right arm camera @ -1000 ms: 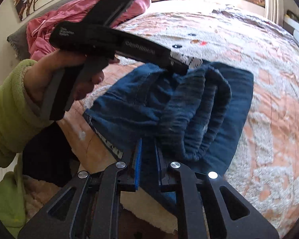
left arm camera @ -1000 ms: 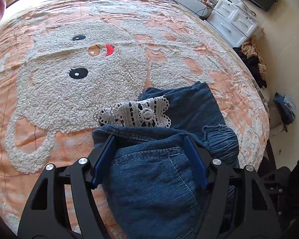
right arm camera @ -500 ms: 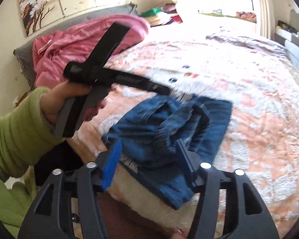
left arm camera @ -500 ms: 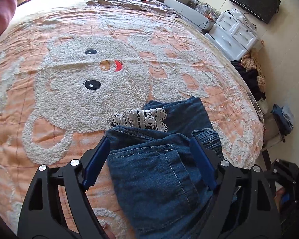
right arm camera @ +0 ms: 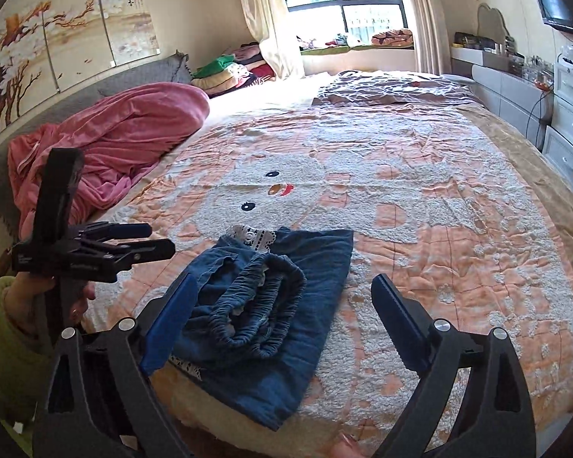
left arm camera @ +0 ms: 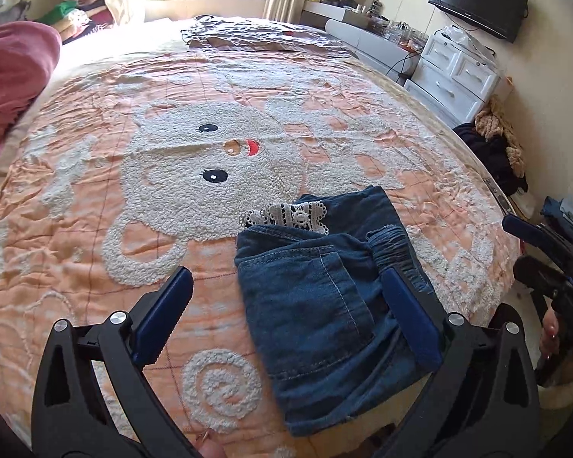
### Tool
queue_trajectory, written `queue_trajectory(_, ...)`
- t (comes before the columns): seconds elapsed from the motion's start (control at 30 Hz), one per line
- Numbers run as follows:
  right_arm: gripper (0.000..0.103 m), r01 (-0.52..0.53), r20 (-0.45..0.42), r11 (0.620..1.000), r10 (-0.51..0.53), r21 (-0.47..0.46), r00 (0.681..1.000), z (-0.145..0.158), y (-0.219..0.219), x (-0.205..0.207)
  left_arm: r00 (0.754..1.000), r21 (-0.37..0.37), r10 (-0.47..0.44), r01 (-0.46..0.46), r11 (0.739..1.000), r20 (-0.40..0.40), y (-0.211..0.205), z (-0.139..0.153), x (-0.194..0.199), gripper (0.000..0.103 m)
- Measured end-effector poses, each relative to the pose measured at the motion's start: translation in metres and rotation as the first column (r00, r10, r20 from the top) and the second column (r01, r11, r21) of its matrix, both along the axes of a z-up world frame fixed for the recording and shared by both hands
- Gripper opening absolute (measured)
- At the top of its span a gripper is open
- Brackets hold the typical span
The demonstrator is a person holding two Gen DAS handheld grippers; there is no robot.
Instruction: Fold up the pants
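The blue denim pants (left arm camera: pixel 317 305) lie folded in a small bundle on the orange bedspread (left arm camera: pixel 95 252), near its front edge. White lace trim (left arm camera: pixel 286 215) sticks out at the far side, and the gathered elastic waistband (right arm camera: pixel 256 305) lies on top. My left gripper (left arm camera: pixel 284 273) hovers above the bundle; its jaws are opening and the pads touch no cloth. My right gripper (right arm camera: pixel 284 278) hangs over the pants (right arm camera: pixel 317 267) too, jaws opening, nothing pressed between them. Each gripper shows in the other's view: left gripper (right arm camera: pixel 160 237), right gripper (left arm camera: pixel 515 242).
A pink blanket (right arm camera: pixel 107 145) is heaped along the bed's left side. A grey quilt (right arm camera: pixel 393 87) lies at the far end. White drawers (left arm camera: pixel 454 76) and a pile of clothes (left arm camera: pixel 492 145) stand off the bed's right edge. A hand in a green sleeve (right arm camera: pixel 4 328) holds the left gripper.
Both grippers let go of the pants, spread their jaws wide and drew back and up. The pants stay folded on the bedspread.
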State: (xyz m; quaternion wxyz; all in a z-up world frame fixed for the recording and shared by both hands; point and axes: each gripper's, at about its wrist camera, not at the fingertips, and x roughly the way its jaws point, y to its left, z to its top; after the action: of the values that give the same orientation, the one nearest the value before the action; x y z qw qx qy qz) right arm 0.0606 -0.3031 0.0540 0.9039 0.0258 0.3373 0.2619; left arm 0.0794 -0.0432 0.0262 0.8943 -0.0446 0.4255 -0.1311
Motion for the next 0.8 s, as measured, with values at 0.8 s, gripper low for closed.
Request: queue_trajectory(0.8, 0.077, 0.123, -0.292, 0.989, -0.093, 0.086, 0.952, -0.102, 0.005, 0.048, 0.987, -0.108, 0.059, -0.076, 0.991, -0.15, -0.001, -0.078, -0.006, 0.093)
